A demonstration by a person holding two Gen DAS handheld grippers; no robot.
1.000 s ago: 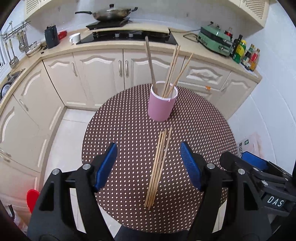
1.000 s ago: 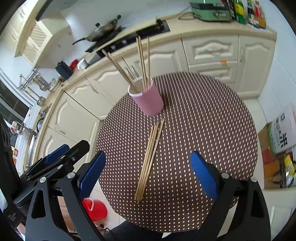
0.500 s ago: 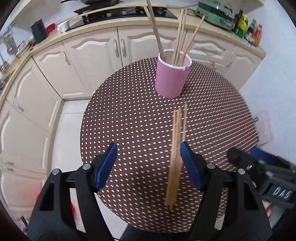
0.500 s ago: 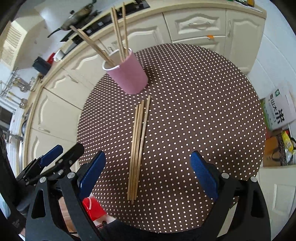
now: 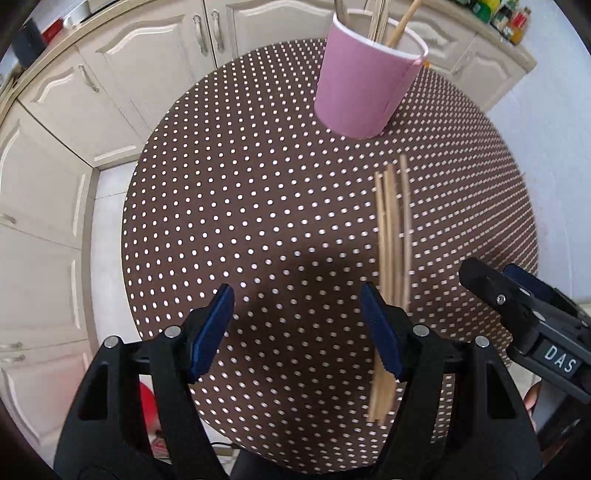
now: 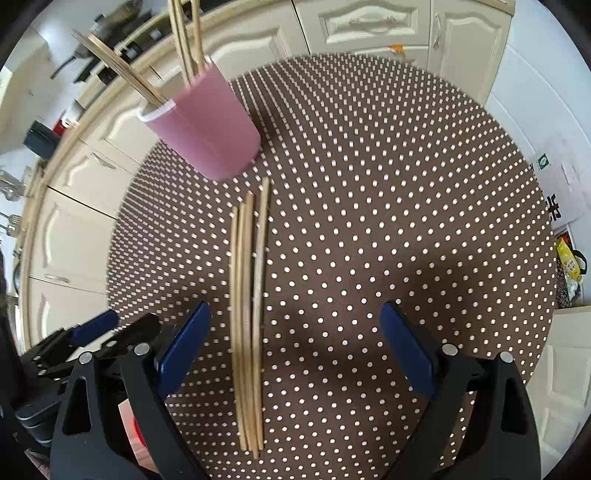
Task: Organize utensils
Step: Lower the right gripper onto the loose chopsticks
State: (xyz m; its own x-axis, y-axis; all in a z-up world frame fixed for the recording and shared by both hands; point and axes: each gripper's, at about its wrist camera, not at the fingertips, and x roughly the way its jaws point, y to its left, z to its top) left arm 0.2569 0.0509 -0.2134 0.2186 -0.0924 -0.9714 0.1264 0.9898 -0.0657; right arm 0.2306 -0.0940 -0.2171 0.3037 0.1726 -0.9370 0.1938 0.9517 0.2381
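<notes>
**Both claws wide open over the loose chopsticks**

Left claw (image 5: 297,325) has its blue pads spread well apart with nothing between them, just dotted tablecloth and shadow. Its right pad (image 5: 380,332) sits in front of the chopstick bundle (image 5: 393,236), so part of the sticks is hidden behind it (can't tell if it's actually touching them). The right claw (image 6: 295,343) is gaping too, gripping nothing, and the same chopsticks (image 6: 249,314) lie flat between its pads, closer to the left pad (image 6: 184,343).

Moving outward: the sticks point toward a pink cup (image 5: 364,79) standing upright near the far side of the round brown polka-dot table (image 5: 240,206). The cup already has several chopsticks (image 6: 184,40) standing in it, leaning different ways. The loose bundle's far ends stop just short of the cup (image 6: 207,122), not touching.

Around the table are cream cabinets (image 5: 110,70), plus some bottles (image 5: 511,18) on the counter at the far right. The other claw's black body (image 5: 532,317) pokes in at the lower right of the left view.
</notes>
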